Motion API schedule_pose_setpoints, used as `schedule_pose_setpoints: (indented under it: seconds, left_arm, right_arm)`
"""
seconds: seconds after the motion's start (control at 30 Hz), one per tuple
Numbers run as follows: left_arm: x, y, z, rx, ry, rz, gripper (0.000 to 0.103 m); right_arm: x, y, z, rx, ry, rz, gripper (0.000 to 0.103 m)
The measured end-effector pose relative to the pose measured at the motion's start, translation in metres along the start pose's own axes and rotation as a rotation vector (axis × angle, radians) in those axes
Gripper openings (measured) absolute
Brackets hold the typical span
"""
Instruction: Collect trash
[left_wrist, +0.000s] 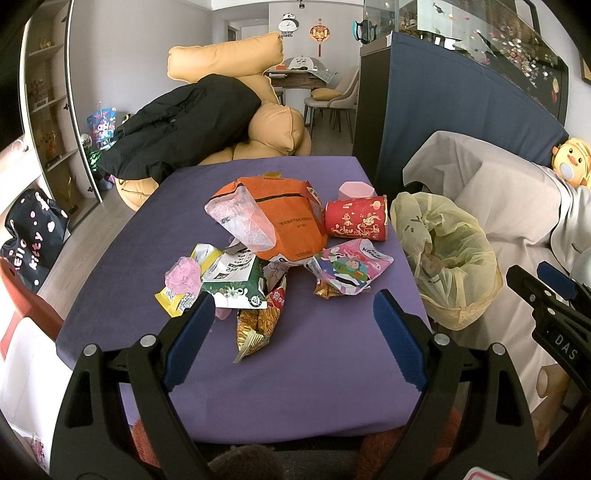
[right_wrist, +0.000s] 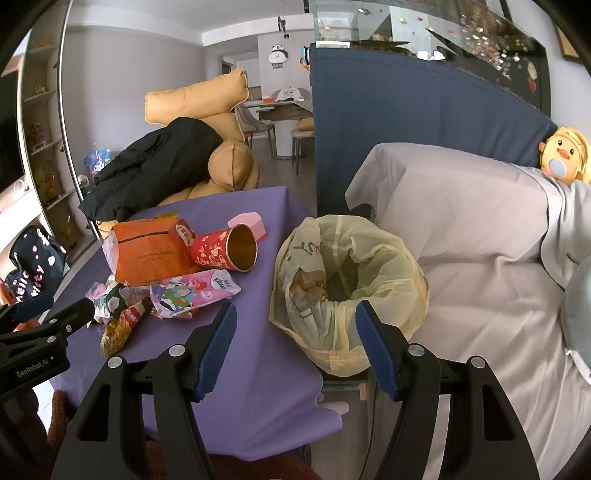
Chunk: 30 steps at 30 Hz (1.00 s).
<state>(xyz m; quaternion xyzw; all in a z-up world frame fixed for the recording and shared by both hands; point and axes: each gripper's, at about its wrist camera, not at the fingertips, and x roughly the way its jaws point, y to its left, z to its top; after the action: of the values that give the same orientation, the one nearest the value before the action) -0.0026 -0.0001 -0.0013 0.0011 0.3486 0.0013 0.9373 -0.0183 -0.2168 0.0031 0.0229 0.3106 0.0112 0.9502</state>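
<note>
Left gripper (left_wrist: 293, 317) spread wide and holding nothing, pile of wrappers (left_wrist: 273, 254) sitting at 12 o'clock of it, right gripper (right_wrist: 295, 328) gaping wide and holding nothing, hanging by the yellow trash bag (right_wrist: 347, 280)

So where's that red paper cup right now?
The red cup lies on its side on the purple table, between the orange bag and the yellow-lined bin, just before a pink box.
</note>
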Motion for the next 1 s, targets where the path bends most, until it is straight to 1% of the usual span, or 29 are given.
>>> schedule_pose_setpoints:
  seconds: [1.0]
  left_arm:
    - [0.0000,0.0001,0.0000,-0.001,0.000,-0.002,0.083]
  right_arm:
    - [0.0020,-0.0007,-0.0011,0.002,0.007,0.004,0.063]
